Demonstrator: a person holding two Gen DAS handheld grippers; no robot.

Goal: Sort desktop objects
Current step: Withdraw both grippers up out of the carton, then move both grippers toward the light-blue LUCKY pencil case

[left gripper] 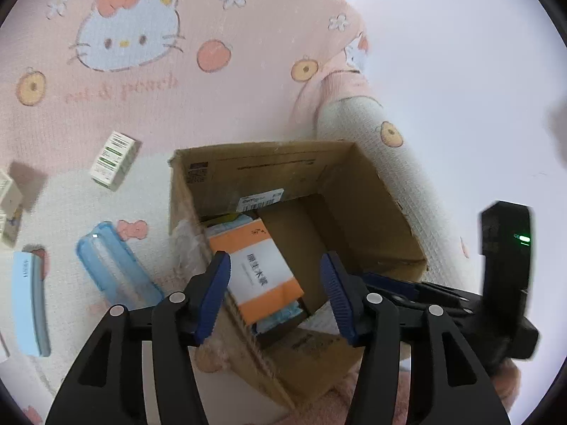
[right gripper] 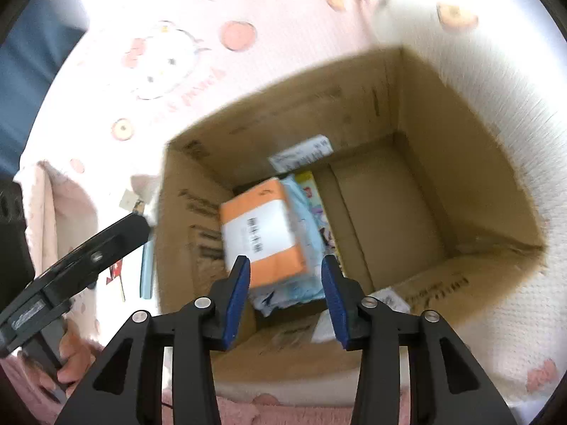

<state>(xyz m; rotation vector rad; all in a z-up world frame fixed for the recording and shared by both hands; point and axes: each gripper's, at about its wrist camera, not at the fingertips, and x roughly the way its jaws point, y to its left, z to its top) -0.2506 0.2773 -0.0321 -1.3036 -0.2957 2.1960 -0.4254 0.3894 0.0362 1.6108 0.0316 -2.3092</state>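
An open cardboard box [left gripper: 372, 191] stands on a pink cartoon-print blanket. Inside it an orange and white carton [left gripper: 258, 269] lies on light blue packets [right gripper: 304, 219], beside a colourful flat item [right gripper: 317, 198]. My left gripper [left gripper: 276, 283] hovers over the box's near left corner, jaws wide apart. The carton shows between them but lies below, not pressed by the pads. My right gripper [right gripper: 287, 283] points steeply down into the same box [right gripper: 460, 163], above the carton [right gripper: 262, 233]. Its jaws stand apart with nothing gripped.
On the blanket left of the box lie a clear blue case [left gripper: 117, 269], a white and green small box [left gripper: 113, 159], a pale blue block [left gripper: 30, 304] and more small boxes [left gripper: 7, 205]. The box's right half [right gripper: 389, 212] is bare cardboard. A hand [right gripper: 74, 357] holds the left gripper.
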